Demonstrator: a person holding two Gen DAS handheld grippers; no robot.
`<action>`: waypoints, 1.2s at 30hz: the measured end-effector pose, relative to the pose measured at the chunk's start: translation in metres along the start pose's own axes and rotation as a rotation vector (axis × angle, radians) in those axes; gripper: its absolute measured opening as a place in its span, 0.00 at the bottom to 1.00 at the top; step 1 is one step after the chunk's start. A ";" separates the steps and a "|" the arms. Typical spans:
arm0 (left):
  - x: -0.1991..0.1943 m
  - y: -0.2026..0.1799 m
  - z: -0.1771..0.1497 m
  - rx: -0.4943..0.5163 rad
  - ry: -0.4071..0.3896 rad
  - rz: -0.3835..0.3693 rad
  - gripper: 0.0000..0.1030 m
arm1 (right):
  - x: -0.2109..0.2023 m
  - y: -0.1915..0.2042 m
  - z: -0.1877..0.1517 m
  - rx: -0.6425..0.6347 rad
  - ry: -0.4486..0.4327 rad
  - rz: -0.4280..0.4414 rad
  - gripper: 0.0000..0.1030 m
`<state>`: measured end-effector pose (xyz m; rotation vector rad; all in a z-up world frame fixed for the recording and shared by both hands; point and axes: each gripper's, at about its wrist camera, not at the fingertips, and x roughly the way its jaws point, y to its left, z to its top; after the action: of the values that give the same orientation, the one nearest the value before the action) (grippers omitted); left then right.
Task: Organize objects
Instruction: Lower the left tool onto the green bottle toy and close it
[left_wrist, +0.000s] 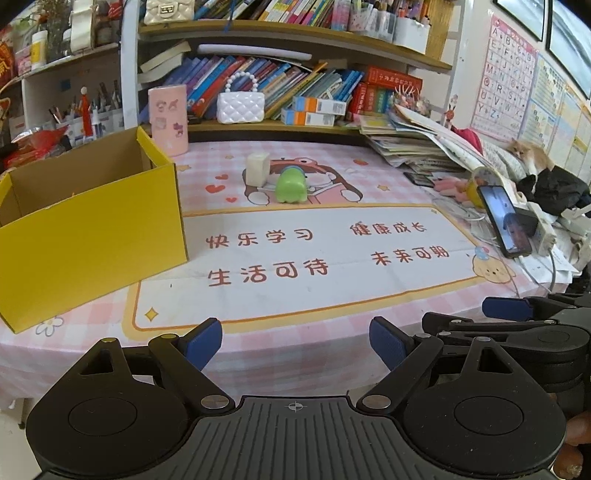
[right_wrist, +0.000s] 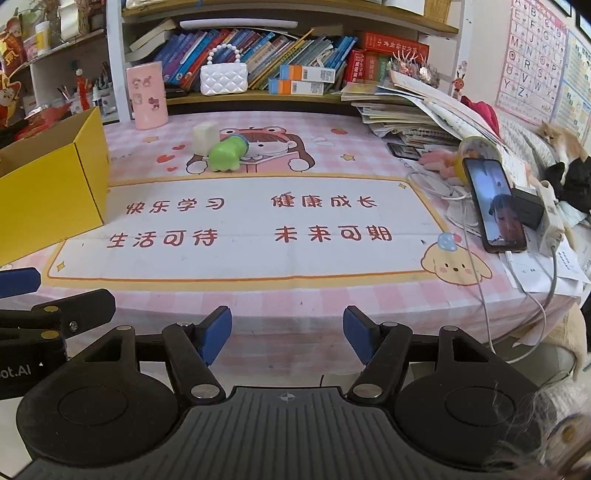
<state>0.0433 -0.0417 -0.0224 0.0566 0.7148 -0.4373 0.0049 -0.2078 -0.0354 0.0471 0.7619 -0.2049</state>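
A green toy (left_wrist: 291, 185) (right_wrist: 226, 154) lies on its side at the far middle of the pink desk mat (left_wrist: 332, 280), touching a small cream block (left_wrist: 258, 168) (right_wrist: 204, 137). An open yellow cardboard box (left_wrist: 85, 229) (right_wrist: 48, 184) stands at the left. My left gripper (left_wrist: 295, 341) hovers open over the near table edge with nothing between its blue pads. My right gripper (right_wrist: 287, 338) is beside it, also open and empty, far from both objects. The right gripper's fingers (left_wrist: 506, 308) show at the right of the left wrist view.
A pink cup (left_wrist: 168, 120), a white pearl-handled bag (left_wrist: 240, 105) and rows of books line the back shelf. Stacked papers (left_wrist: 413, 144), a propped phone (left_wrist: 504, 221) (right_wrist: 495, 205), a power strip and cables crowd the right side. A cat (left_wrist: 530, 153) lies at far right.
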 end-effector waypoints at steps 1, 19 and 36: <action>0.002 -0.001 0.002 -0.001 -0.001 0.000 0.87 | 0.002 -0.001 0.001 -0.002 -0.001 0.004 0.63; 0.062 -0.019 0.059 -0.069 -0.042 0.072 0.87 | 0.062 -0.037 0.067 -0.029 -0.025 0.088 0.63; 0.153 -0.034 0.128 -0.137 -0.056 0.173 0.82 | 0.145 -0.092 0.163 -0.013 -0.082 0.183 0.63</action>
<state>0.2113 -0.1546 -0.0202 -0.0221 0.6771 -0.2230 0.1995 -0.3408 -0.0152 0.0948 0.6727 -0.0280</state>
